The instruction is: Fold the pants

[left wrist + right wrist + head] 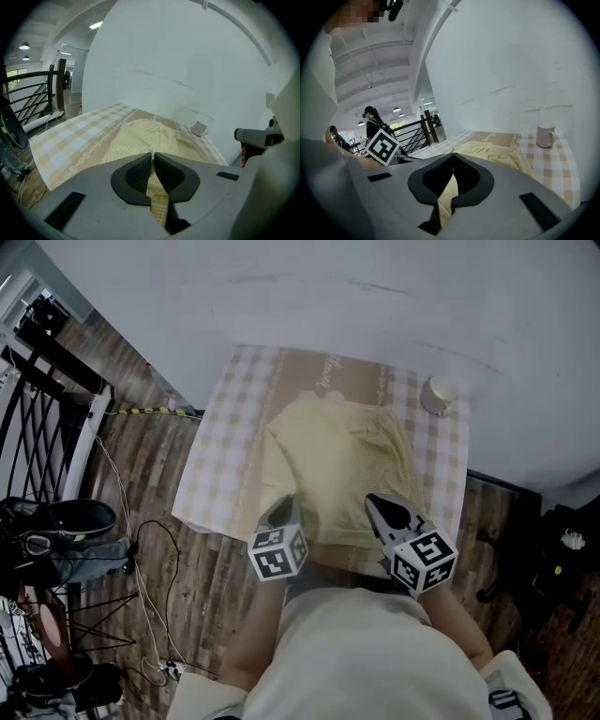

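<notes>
Our pale yellow pants (337, 460) lie mid-frame in the head view, spread on the checked tablecloth (220, 451). We have their near edge pinched in two spots. The left gripper (284, 510) is clamped on the fabric at lower centre-left, and the right gripper (373, 502) is clamped on it at lower centre-right. A white mug (438, 394) stands at the cloth's upper right corner.
</notes>
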Motion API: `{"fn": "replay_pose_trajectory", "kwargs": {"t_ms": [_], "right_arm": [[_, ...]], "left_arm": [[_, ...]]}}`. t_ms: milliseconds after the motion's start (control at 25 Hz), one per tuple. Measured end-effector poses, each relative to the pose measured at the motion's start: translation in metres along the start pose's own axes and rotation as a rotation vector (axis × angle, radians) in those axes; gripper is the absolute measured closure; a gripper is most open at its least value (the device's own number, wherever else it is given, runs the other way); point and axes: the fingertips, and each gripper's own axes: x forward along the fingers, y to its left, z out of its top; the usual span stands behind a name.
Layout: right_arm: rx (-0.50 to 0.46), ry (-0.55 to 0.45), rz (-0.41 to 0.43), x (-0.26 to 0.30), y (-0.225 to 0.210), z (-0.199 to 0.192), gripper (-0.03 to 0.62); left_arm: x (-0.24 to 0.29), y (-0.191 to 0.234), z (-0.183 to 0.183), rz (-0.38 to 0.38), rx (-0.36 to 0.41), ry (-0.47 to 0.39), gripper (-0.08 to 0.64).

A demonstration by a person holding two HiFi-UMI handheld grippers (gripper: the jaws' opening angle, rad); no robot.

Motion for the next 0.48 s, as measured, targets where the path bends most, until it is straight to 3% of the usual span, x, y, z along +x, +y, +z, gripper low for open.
{"fn": "replay_pose_trajectory", "kwargs": {"t_ms": [480], "right_arm": [[-0.009, -0.001, -0.026, -0.061, -0.060, -0.015, 0.592]], "left_arm": [[0.014, -0.098, -0.017, -0.078, 0.009, -0.005, 0.538]]}}
